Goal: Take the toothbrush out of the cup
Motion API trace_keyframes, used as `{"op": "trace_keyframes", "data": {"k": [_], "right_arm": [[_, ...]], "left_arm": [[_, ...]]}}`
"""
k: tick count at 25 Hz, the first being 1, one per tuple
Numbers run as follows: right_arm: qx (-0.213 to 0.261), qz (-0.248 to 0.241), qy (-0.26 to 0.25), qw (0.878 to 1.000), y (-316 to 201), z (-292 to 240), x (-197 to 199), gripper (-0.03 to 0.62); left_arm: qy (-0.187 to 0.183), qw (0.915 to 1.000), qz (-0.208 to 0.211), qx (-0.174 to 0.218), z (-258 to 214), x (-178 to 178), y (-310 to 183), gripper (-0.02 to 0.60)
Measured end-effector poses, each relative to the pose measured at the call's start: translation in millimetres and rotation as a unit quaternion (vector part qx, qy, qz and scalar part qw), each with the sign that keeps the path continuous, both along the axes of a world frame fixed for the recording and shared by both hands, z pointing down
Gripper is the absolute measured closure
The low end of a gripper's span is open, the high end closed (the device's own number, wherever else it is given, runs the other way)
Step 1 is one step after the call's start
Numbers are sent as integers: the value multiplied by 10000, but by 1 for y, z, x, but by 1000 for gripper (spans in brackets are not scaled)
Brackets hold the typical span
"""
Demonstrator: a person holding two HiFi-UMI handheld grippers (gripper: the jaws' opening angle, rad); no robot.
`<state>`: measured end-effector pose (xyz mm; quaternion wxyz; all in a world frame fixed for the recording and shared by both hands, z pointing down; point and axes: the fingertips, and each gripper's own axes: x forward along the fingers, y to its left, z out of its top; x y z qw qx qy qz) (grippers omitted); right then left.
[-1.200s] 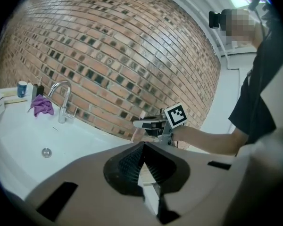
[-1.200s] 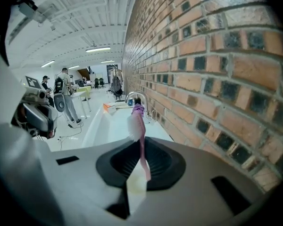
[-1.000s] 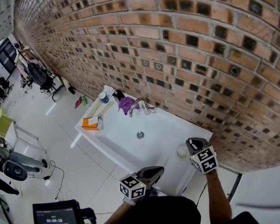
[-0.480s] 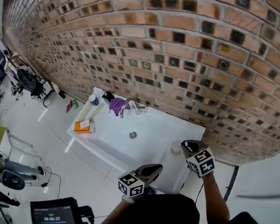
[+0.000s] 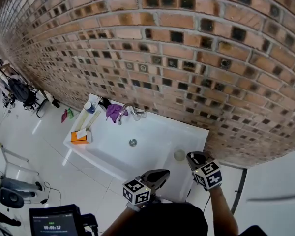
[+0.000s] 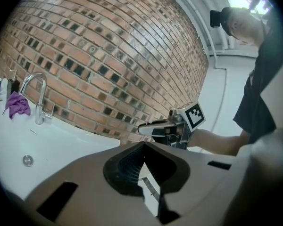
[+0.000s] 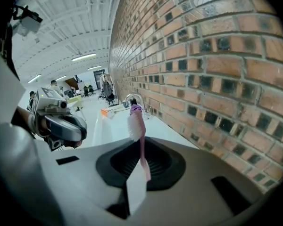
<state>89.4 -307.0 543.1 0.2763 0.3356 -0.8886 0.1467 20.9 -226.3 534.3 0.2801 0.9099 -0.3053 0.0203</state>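
The right gripper [image 7: 137,178] has its jaws drawn in narrow on the handle of the pink toothbrush [image 7: 134,124]. The grip is at the low end of the handle. The rest of the brush stands up and away from the jaw tips, its white bristles facing left in the right gripper view. The brush head points along the sink [image 5: 152,132] towards the tap [image 7: 132,98].

In the head view the right gripper [image 5: 192,157] hangs over the right end of the sink, just beside the pale cup [image 5: 179,155] on the ledge. The brush itself is too small to make out in that view.

The left gripper [image 6: 148,187] has its jaws together with nothing between them. It is held near the sink's front edge, apart from the cup.

A cube on each gripper carries black-and-white square markers. The print on the orange box [image 5: 78,136] at the sink's left end, and the figures on the screen [image 5: 54,227] near the floor, are too small to read.
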Motion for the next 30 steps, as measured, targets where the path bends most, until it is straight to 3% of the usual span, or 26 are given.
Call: {"op": "trace_keyframes", "data": {"k": [20, 30], "right_arm": [[-382, 444, -43, 9983, 47, 29, 12, 582], [-464, 457, -24, 9979, 54, 34, 12, 582]], "left_arm": [[-57, 9976, 686, -102, 5, 13, 9, 575], [-37, 9972, 738, -96, 5, 16, 11, 575]]}}
